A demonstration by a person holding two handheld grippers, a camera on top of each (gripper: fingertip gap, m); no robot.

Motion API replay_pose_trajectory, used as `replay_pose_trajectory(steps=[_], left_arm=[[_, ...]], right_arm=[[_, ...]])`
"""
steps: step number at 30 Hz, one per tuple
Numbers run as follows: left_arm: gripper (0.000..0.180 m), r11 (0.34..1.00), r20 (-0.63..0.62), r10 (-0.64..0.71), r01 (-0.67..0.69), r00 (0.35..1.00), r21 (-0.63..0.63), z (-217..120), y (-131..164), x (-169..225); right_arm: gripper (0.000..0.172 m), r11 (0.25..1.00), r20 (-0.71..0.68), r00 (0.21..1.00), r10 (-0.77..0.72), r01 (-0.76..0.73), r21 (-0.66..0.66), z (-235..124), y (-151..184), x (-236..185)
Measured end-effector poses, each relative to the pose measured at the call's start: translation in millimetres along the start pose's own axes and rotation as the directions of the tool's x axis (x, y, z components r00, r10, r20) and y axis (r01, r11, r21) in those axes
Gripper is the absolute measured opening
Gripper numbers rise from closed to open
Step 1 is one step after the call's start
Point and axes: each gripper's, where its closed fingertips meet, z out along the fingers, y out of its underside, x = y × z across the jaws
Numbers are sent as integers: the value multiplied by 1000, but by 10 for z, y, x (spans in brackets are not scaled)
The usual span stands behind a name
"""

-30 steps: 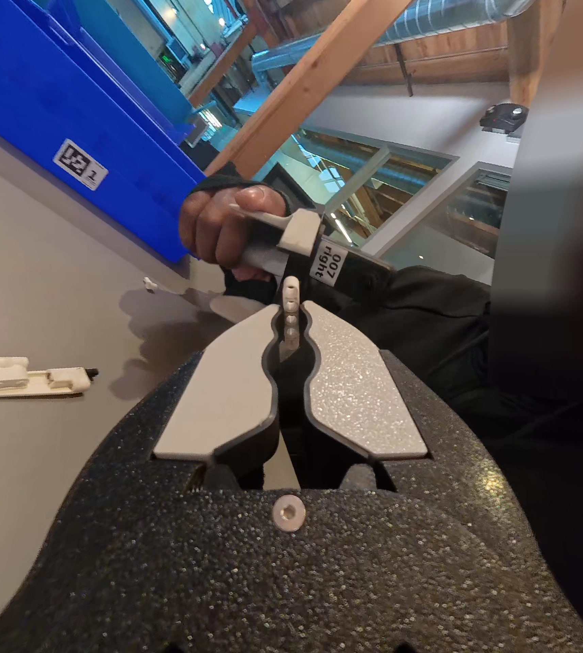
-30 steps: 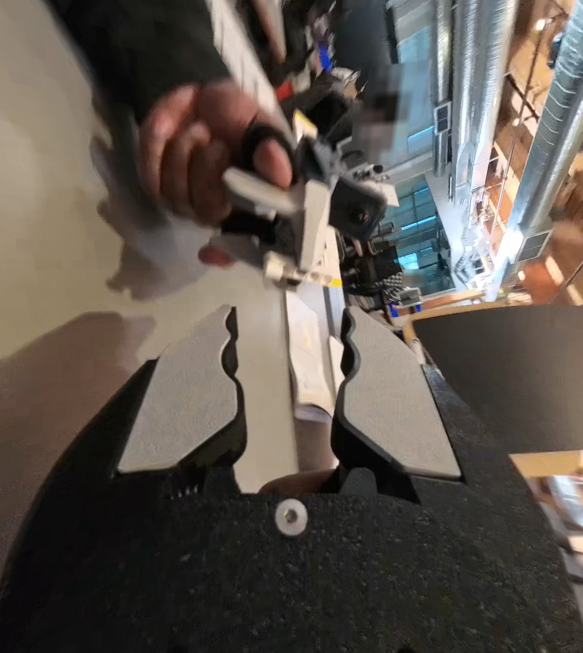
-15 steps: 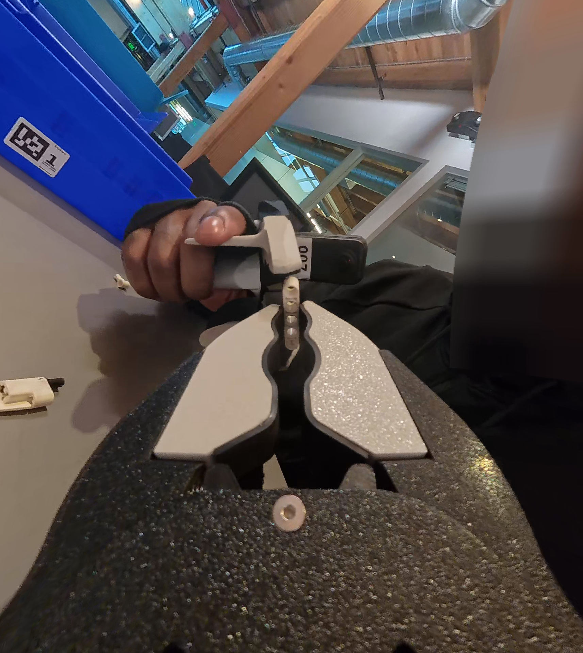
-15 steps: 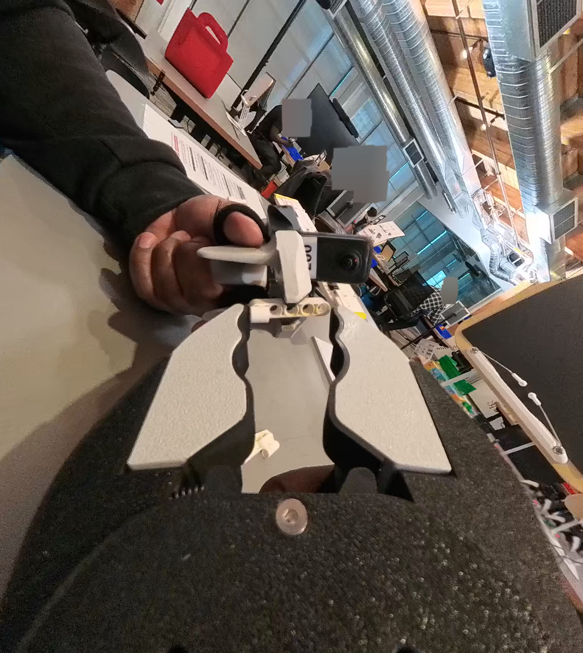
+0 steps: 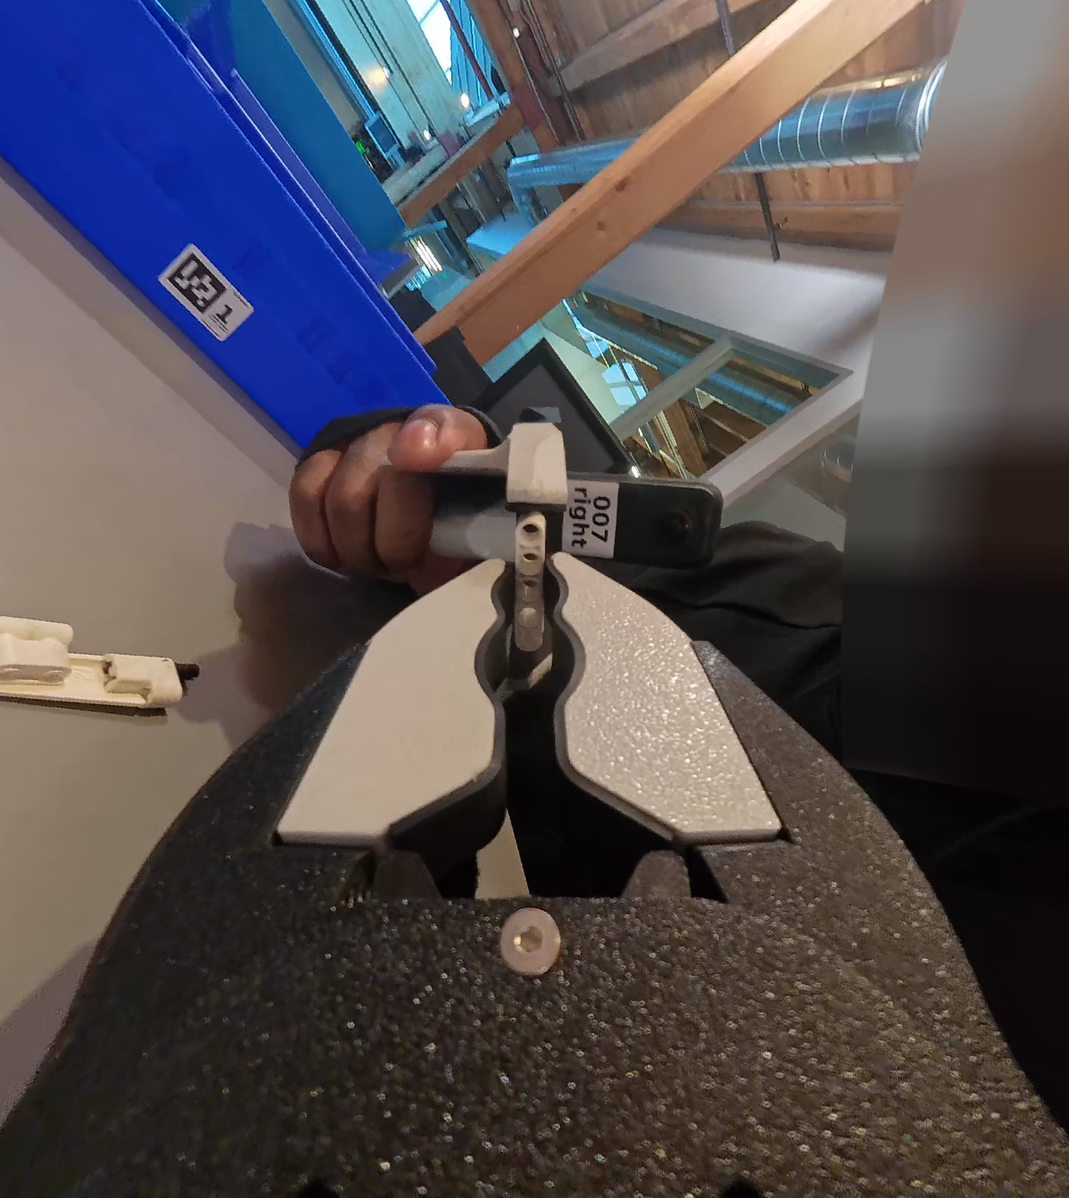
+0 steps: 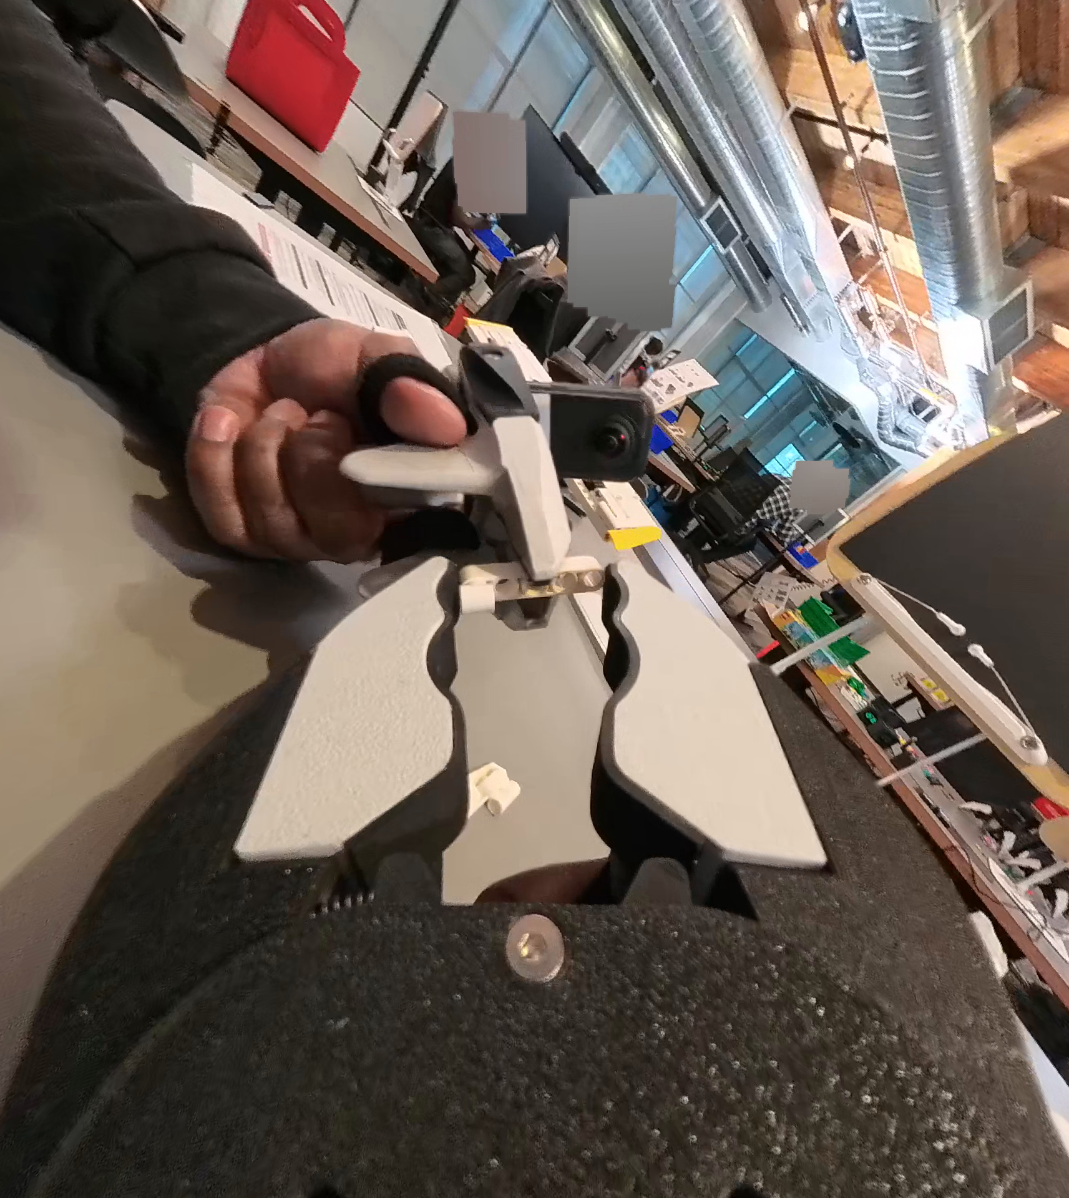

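Observation:
My left gripper (image 5: 528, 583) is shut on a white beam with holes (image 5: 529, 541), which stands edge-on between its pads and sticks out past the tips. In the right wrist view the same beam (image 6: 574, 579) lies crosswise. My right gripper (image 6: 528, 583) spans it lengthwise, one fingertip against each end, with a small white pin (image 6: 476, 593) at the left end. The left gripper's finger (image 6: 528, 499) comes down onto the middle of the beam. A hand (image 6: 285, 480) holds that gripper. In the left wrist view, a finger of the right gripper (image 5: 536, 465) sits just above the beam's top end.
A grey table (image 5: 32, 486) carries a white plate with small parts (image 5: 65, 668) and a blue bin (image 5: 129, 162) with a marker tag. A small white connector (image 6: 493, 787) lies on the table below my right gripper. A black board (image 6: 1005, 583) stands to the right. Left and right tips are no more than a few centimetres apart.
My right gripper came up to the beam and narrowed its fingers onto its two ends, then held still. My left gripper stayed shut on the beam and tilted slightly.

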Motion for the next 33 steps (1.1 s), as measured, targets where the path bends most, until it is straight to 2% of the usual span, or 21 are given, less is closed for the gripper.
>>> replay_pose_trajectory(steps=[6,22,33], left_arm=[[8,1000,33,1,-2,999,25,-4,-30,-42],[9,999,84,29,-30,996,17,3,-19,-90],[8,1000,37,-15,14,999,11,8,3,-51]], right_arm=[[43,998,-28,999,-41,40,-51,31,51,-2],[43,995,-38,999,-35,31,-93,35,92,14],[43,997,-36,999,-34,32,-67,32,58,6]])
